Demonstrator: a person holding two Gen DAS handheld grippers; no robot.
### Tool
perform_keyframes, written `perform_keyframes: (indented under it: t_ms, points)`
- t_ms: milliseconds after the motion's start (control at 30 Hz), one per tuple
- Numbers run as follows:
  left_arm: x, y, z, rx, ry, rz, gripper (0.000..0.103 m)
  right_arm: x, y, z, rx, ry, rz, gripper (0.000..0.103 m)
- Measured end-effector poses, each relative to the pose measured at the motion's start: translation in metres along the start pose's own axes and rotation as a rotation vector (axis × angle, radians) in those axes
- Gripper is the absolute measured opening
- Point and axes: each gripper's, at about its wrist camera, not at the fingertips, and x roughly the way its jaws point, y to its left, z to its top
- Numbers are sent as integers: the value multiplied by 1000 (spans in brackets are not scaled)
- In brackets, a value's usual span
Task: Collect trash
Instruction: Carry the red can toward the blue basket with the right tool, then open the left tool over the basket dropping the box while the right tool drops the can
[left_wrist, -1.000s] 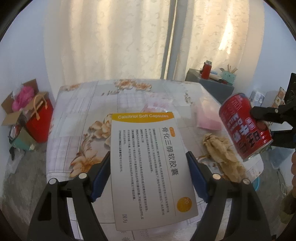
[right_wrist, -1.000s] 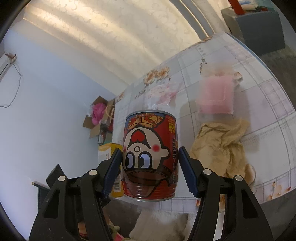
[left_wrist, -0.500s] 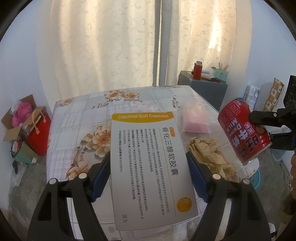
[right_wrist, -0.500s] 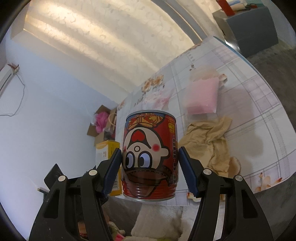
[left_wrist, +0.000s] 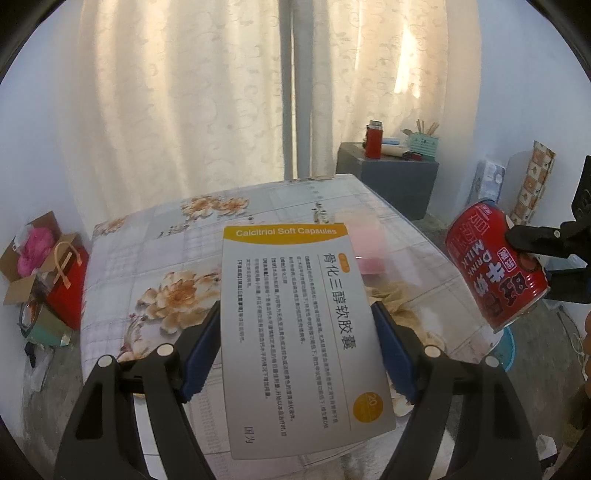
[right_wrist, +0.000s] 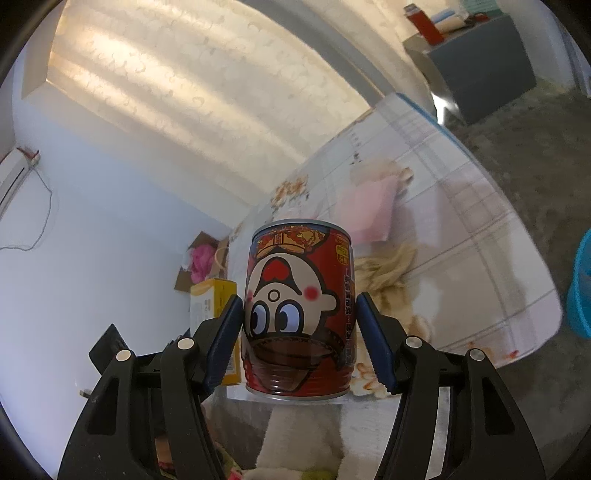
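Observation:
A white and yellow medicine box (left_wrist: 299, 332) printed "Calcitriol Soft Capsules" sits flat between the blue pads of my left gripper (left_wrist: 295, 350), which is shut on it above the near edge of the floral table (left_wrist: 147, 266). My right gripper (right_wrist: 299, 332) is shut on a red drink can (right_wrist: 299, 310) with a cartoon face, held upright in the air off the table's near side. The same can (left_wrist: 495, 266) shows at the right in the left wrist view, tilted. The box (right_wrist: 212, 314) appears behind the can in the right wrist view.
On the table lie a crumpled tan rag (right_wrist: 384, 269) and a pink packet (right_wrist: 369, 210). A blue bin (right_wrist: 580, 288) stands on the floor to the right. A grey cabinet (left_wrist: 391, 184) is beyond the table, a red bag (left_wrist: 66, 280) and a cardboard carton (left_wrist: 26, 269) at the left.
Both grippers have drawn back from the table with their loads still gripped; the table looks farther and lower in both views, and the blue bin has come into the right wrist view.

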Motion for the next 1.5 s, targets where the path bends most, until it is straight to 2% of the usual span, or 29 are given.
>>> perform_keyframes:
  t_ms: [767, 933, 1133, 1300, 1400, 1500]
  points:
    - [30, -109, 26, 175, 21, -80, 76, -119, -90, -9, 158, -202, -19, 59]
    - [35, -142, 40, 215, 20, -159, 76, -158, -118, -16, 209, -276, -64, 59]
    - [40, -203, 58, 298, 20, -286, 76, -201, -159, -32, 297, -376, -131, 59]
    - [58, -269, 62, 374, 83, -395, 76, -227, -199, -50, 393, -435, -173, 59]
    - [84, -319, 57, 390, 197, -485, 76, -231, -225, -61, 448, -439, -203, 59]
    - [120, -364, 44, 376, 340, -529, 76, -227, -252, -70, 506, -420, -232, 59]
